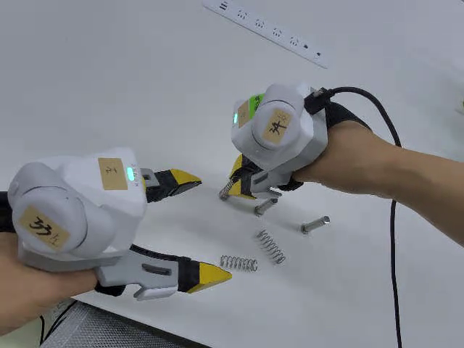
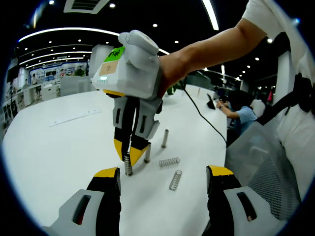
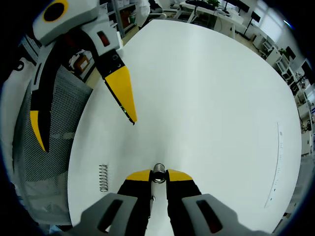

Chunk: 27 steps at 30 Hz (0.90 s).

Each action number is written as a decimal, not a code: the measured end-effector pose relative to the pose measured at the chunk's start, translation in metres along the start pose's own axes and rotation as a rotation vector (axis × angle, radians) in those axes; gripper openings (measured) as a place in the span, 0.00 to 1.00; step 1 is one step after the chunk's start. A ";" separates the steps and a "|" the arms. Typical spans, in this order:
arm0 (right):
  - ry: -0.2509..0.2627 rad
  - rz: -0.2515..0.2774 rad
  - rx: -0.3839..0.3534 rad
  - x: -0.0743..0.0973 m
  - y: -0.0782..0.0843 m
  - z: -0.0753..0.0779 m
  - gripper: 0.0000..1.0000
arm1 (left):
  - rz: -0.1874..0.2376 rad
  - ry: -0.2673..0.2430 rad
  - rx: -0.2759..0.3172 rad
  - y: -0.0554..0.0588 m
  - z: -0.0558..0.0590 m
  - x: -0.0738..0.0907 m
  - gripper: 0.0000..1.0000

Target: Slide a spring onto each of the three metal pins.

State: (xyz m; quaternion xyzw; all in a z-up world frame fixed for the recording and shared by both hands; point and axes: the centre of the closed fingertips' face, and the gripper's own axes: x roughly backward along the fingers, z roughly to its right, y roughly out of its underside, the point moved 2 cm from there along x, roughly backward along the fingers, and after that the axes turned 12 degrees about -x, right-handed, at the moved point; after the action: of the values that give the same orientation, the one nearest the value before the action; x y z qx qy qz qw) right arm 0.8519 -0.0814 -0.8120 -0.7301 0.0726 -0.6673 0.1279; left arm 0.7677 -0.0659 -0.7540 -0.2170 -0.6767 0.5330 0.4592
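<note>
On a white workbench (image 1: 109, 80), the right gripper (image 1: 233, 187) points down with its yellow-tipped jaws pinched on a coiled steel spring (image 2: 128, 166) that stands upright on the surface. Whether a pin runs inside the coil cannot be told. The right gripper view looks straight down on the coil's round top, caught between the 2 tips. Just beside it, 2 silver metal pins (image 2: 147, 153) stand upright and bare, the nearer pin close to the held coil and the farther pin (image 2: 165, 138) a little beyond. 2 loose springs (image 1: 238, 263) lie flat on the bench near the pins, close together but apart, the second spring (image 1: 270, 246) angled to the first. The left gripper (image 1: 206, 226), held low at the near edge of the bench, has its jaws spread wide and grips nothing; the loose springs lie ahead of its tips in the left gripper view. A white power strip (image 1: 264, 25) lies at the far side, well apart from the work. A black cable (image 1: 394, 268) hangs from the right gripper past the person's forearm.
</note>
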 end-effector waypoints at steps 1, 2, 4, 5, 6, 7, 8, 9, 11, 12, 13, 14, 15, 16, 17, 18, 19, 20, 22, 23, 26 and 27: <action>0.000 0.001 -0.002 -0.001 0.000 0.000 0.12 | 0.000 0.000 0.001 0.000 0.000 0.000 0.72; 0.001 0.000 -0.004 -0.002 0.001 0.000 0.12 | 0.000 0.001 0.000 -0.001 0.000 0.000 0.72; 0.001 -0.003 -0.005 -0.005 0.003 0.000 0.12 | -0.001 0.002 -0.001 -0.001 0.000 0.000 0.72; 0.000 -0.003 -0.006 -0.005 0.003 0.000 0.12 | 0.000 0.002 0.000 -0.001 0.000 0.000 0.72; -0.001 -0.003 -0.007 -0.005 0.003 0.000 0.12 | 0.001 0.001 0.002 -0.001 0.000 0.000 0.72; 0.000 -0.003 -0.006 -0.005 0.003 0.000 0.12 | 0.001 0.002 0.001 -0.001 0.000 -0.001 0.72; 0.001 -0.002 -0.006 -0.005 0.003 0.000 0.12 | 0.000 0.002 0.000 0.000 -0.001 -0.001 0.72; 0.000 0.000 -0.009 -0.005 0.003 0.000 0.12 | 0.000 0.002 0.001 0.000 -0.001 -0.001 0.72; -0.002 0.002 -0.013 -0.006 0.002 0.000 0.12 | 0.001 0.003 0.003 0.000 -0.001 -0.001 0.72; -0.001 0.002 -0.013 -0.006 0.003 0.000 0.12 | 0.001 0.004 0.002 0.000 -0.001 -0.001 0.72; -0.001 0.001 -0.014 -0.007 0.003 0.001 0.12 | 0.001 0.005 0.001 0.000 0.000 -0.001 0.72; -0.003 0.002 -0.016 -0.007 0.004 0.002 0.12 | 0.001 0.005 0.001 0.000 0.000 -0.001 0.72; -0.003 0.002 -0.017 -0.008 0.004 0.001 0.12 | 0.001 0.006 0.002 0.001 0.000 -0.001 0.72; -0.003 0.001 -0.017 -0.008 0.004 0.001 0.12 | 0.001 0.006 0.002 0.000 0.000 -0.001 0.72; -0.002 -0.001 -0.017 -0.009 0.005 0.002 0.13 | -0.001 0.007 0.002 0.001 0.000 -0.001 0.72; -0.002 -0.001 -0.017 -0.009 0.005 0.002 0.13 | -0.002 0.007 0.001 0.001 0.000 -0.001 0.72; -0.002 0.001 -0.017 -0.009 0.005 0.002 0.13 | -0.003 0.007 0.002 0.001 0.001 -0.001 0.72; -0.003 0.002 -0.019 -0.009 0.005 0.001 0.13 | -0.003 0.007 0.003 0.001 0.001 -0.001 0.72; -0.003 0.004 -0.019 -0.009 0.006 0.001 0.14 | -0.004 0.007 0.002 0.001 0.001 -0.001 0.72; -0.002 0.004 -0.019 -0.009 0.005 0.001 0.15 | -0.005 0.007 0.001 0.001 0.001 -0.001 0.72; 0.001 0.010 -0.019 -0.008 0.005 0.002 0.16 | -0.006 0.007 -0.001 0.000 0.001 -0.002 0.72; 0.003 0.015 -0.019 -0.006 0.003 0.001 0.17 | -0.007 0.008 -0.002 -0.001 0.001 -0.002 0.72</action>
State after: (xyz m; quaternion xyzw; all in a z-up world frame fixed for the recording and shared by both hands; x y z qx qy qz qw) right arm 0.8530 -0.0829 -0.8188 -0.7298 0.0845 -0.6666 0.1259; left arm 0.7677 -0.0683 -0.7539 -0.2172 -0.6763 0.5299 0.4634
